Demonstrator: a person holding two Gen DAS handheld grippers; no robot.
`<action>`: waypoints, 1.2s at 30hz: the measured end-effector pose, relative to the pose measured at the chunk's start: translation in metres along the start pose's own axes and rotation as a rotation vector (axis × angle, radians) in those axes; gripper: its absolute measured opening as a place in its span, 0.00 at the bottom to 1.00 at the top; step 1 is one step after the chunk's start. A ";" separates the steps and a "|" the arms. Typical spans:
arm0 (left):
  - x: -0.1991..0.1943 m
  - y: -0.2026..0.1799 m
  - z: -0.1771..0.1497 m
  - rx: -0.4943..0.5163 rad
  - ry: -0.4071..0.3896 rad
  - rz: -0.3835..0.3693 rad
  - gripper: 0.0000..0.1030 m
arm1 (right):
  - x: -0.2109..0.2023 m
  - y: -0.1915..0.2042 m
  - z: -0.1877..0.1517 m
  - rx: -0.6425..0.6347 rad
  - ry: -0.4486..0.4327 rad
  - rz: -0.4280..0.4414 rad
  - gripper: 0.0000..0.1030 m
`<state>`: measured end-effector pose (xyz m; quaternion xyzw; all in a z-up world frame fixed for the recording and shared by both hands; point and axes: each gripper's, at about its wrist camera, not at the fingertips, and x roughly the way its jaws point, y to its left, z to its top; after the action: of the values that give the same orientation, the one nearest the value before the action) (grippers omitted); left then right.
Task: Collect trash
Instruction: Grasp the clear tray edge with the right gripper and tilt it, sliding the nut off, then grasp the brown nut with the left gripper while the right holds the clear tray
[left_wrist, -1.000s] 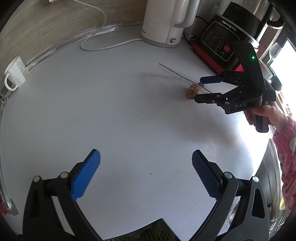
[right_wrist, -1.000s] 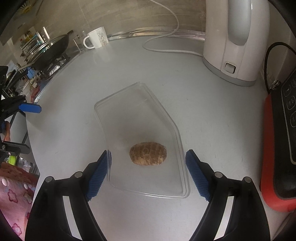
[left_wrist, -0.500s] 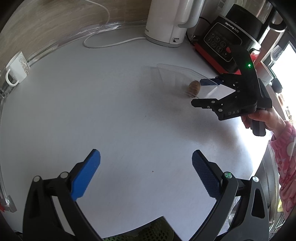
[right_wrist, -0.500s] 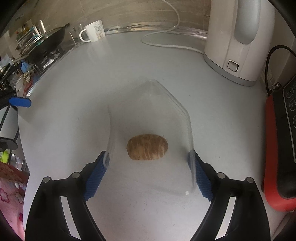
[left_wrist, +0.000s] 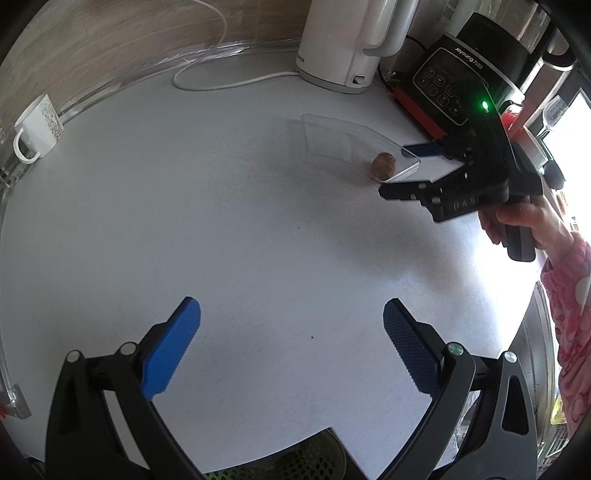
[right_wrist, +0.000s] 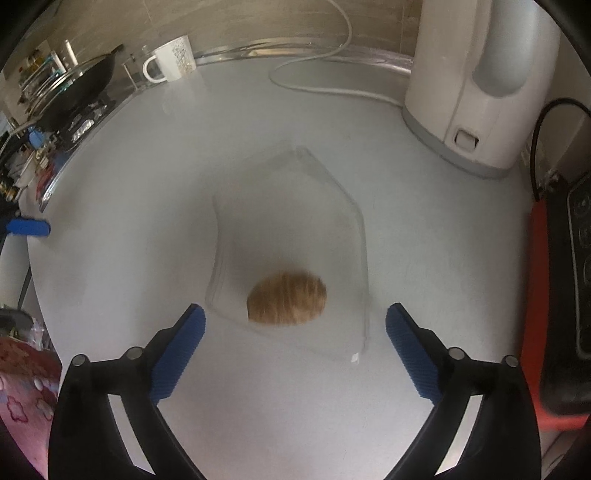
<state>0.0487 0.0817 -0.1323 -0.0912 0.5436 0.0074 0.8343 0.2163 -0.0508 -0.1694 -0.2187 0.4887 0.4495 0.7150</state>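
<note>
Right hand-held gripper (right_wrist: 295, 332): jaws opening, nearly as wide as they go, blue pads clear of everything. Between and just ahead of them sits a clear plastic tray (right_wrist: 347, 206) on the white desk (right_wrist: 184, 166); the tray's near corners lie just inside the pads w/o touching. Tray looks blurred in the right wrist view. On the tray, near its front edge, a brown oval shell-like scrap (right_wrist: 286, 302), ridged; can't tell exactly what it is.

From the left wrist view the right hand-held gripper (left_wrist: 410, 170) points down at the tray (left_wrist: 332, 136), scrap (left_wrist: 383, 166) just in front of its lower finger. A hand (left_wrist: 517, 221) w/ pink patterned sleeve (left_wrist: 569, 295) grips its handle.

Left hand-held gripper (left_wrist: 291, 343): wide open, nothing between the pads, over bare desk (left_wrist: 221, 203), well apart from the tray.

Further out: white kettle (right_wrist: 476, 92) at the back right w/ white cord (right_wrist: 314, 85) looping along the wall, black-and-red appliance (right_wrist: 561, 295) at far right, white mug (right_wrist: 171, 59) back left, wok w/ glass lid (right_wrist: 74, 92) beyond the desk edge.
</note>
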 end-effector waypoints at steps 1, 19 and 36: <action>0.000 0.001 0.000 -0.003 0.001 -0.002 0.92 | 0.000 0.000 0.004 -0.004 0.000 0.002 0.97; -0.008 0.031 -0.008 -0.072 -0.003 -0.010 0.92 | 0.033 0.020 0.043 -0.120 0.130 -0.065 0.84; -0.005 0.028 -0.007 -0.067 -0.010 -0.023 0.92 | -0.006 0.006 0.030 -0.001 -0.030 0.018 0.84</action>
<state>0.0373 0.1089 -0.1350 -0.1252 0.5378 0.0163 0.8336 0.2257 -0.0283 -0.1507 -0.2079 0.4798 0.4594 0.7180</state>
